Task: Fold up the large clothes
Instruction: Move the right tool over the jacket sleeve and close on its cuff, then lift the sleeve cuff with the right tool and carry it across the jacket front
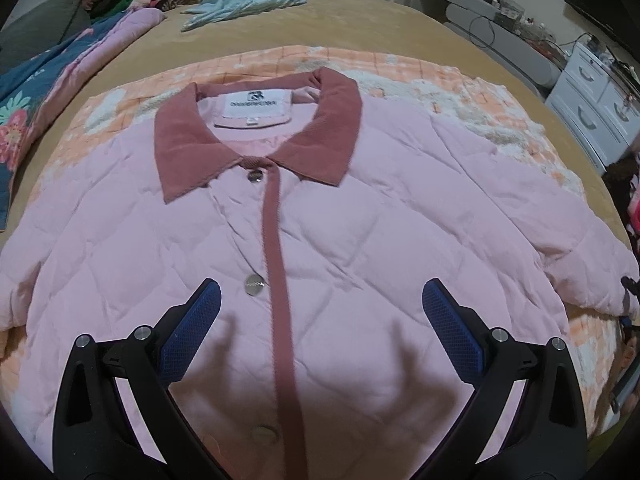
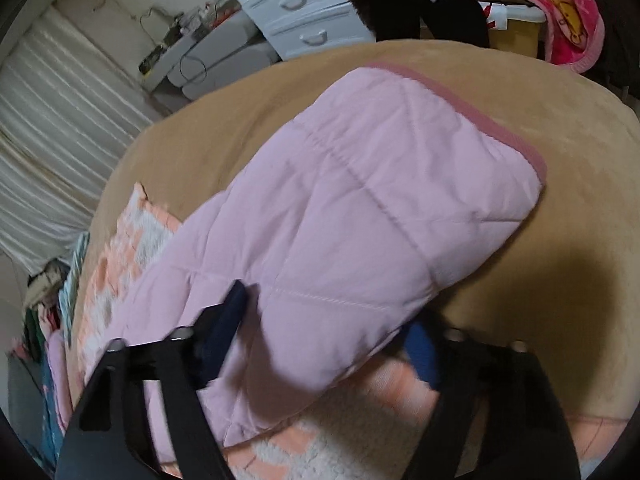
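A pink quilted jacket (image 1: 328,240) with a dark rose collar (image 1: 188,152) and front placket lies face up, buttoned, on an orange checked blanket (image 1: 400,68) on the bed. My left gripper (image 1: 320,304) is open and empty, hovering over the jacket's lower front. In the right wrist view the jacket's right sleeve (image 2: 360,200), with a rose cuff (image 2: 480,120), lies stretched out over the bed. My right gripper (image 2: 324,320) is open, its fingers (image 2: 224,328) straddling the sleeve; the right finger is partly hidden under the fabric.
The tan bed cover (image 1: 360,20) holds a light blue garment (image 1: 240,4) at the far end and a floral quilt (image 1: 48,92) on the left. White drawers (image 1: 596,100) and a cluttered desk stand to the right. A pink towel pile (image 2: 540,4) lies beyond the bed.
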The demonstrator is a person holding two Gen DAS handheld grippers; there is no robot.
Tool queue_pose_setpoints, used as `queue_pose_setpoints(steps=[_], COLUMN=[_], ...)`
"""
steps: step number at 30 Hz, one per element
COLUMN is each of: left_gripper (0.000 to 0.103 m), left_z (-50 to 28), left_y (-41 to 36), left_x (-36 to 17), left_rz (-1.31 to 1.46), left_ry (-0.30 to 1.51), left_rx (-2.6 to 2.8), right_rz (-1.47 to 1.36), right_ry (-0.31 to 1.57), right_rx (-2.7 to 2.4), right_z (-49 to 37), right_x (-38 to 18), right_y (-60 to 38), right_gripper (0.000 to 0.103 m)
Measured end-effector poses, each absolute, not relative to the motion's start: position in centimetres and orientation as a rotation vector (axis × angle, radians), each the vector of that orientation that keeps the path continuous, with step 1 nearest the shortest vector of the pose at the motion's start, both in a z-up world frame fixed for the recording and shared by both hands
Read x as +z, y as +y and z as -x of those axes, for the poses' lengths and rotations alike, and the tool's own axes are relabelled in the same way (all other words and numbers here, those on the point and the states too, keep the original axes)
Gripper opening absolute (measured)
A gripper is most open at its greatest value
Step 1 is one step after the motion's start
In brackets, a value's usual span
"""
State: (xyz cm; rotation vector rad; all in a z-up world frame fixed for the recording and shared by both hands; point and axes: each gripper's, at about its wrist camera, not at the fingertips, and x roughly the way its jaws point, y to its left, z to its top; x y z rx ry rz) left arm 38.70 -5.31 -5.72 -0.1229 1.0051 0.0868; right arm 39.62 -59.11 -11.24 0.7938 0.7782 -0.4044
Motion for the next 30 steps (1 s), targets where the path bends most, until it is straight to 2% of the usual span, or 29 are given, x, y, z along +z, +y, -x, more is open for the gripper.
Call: queue_pose_setpoints(steps=[1, 2, 5, 18, 30], left_gripper=[0.095, 0.095, 0.095, 0.095, 0.095], left_z=[-38.7, -38.7, -38.4, -36.3, -33.8], left_y=[-5.0, -4.8, -4.1, -1.8, 3.0], left_x=[-5.6, -5.5, -5.0, -0.1, 3.9], left_rz=[0.123, 0.122, 0.127, 0.144, 0.214], left_ry=[1.003, 1.002, 0.992, 0.911, 0.859], left_rx=[0.091, 0.094, 0.102, 0.098, 0.108], right_rz=[-0.797, -0.791, -0.68, -0.373, -0.21], right_ry=[0.763, 0.752, 0.691, 0.527, 0.455], right_rx=[-0.389, -0.376, -0.323, -0.104, 0.044], right_z=[-39.6, -39.5, -39.6, -39.1, -39.0], right_x=[-11.1, -10.8, -8.3, 4.7, 12.4], right_y=[-59.2, -59.1, -57.8, -49.1, -39.4], right_gripper=[0.046, 0.037, 0.024, 0.017, 0.016])
